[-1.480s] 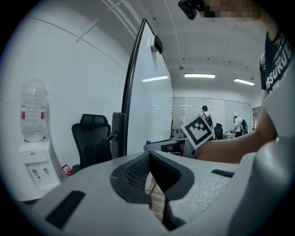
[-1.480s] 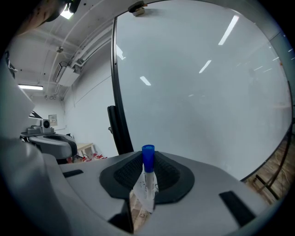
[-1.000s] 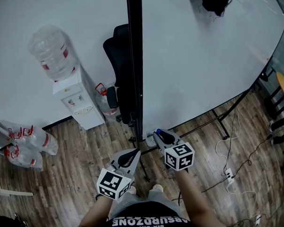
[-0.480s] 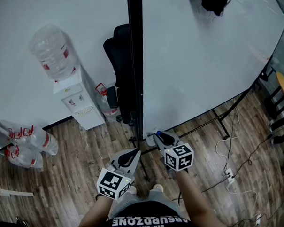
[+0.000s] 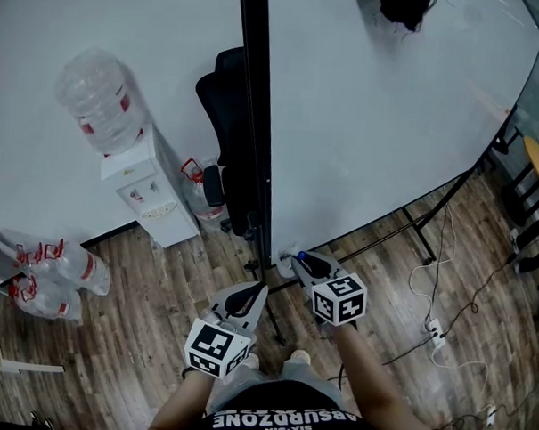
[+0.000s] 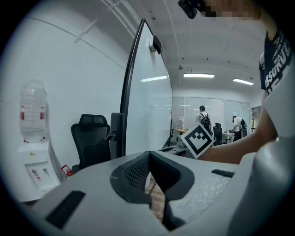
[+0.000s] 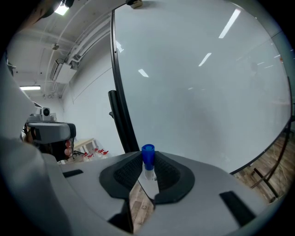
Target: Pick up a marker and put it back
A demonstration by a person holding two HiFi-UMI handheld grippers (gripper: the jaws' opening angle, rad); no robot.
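Note:
A marker with a blue cap (image 7: 148, 156) stands upright between the pads of my right gripper (image 7: 147, 171), which is shut on its white barrel. In the head view the same marker (image 5: 300, 254) and right gripper (image 5: 305, 263) sit at the lower edge of the big whiteboard (image 5: 390, 108), just right of its black post (image 5: 255, 147). My left gripper (image 5: 246, 298) hangs lower and to the left, over the wood floor. Its fingertips meet and hold nothing in the left gripper view (image 6: 149, 154).
A water dispenser (image 5: 144, 191) with a bottle (image 5: 101, 100) stands at the left wall, with spare bottles (image 5: 53, 276) on the floor. A black office chair (image 5: 223, 101) is behind the post. Stand legs (image 5: 421, 227), cables and a power strip (image 5: 434, 331) lie at right.

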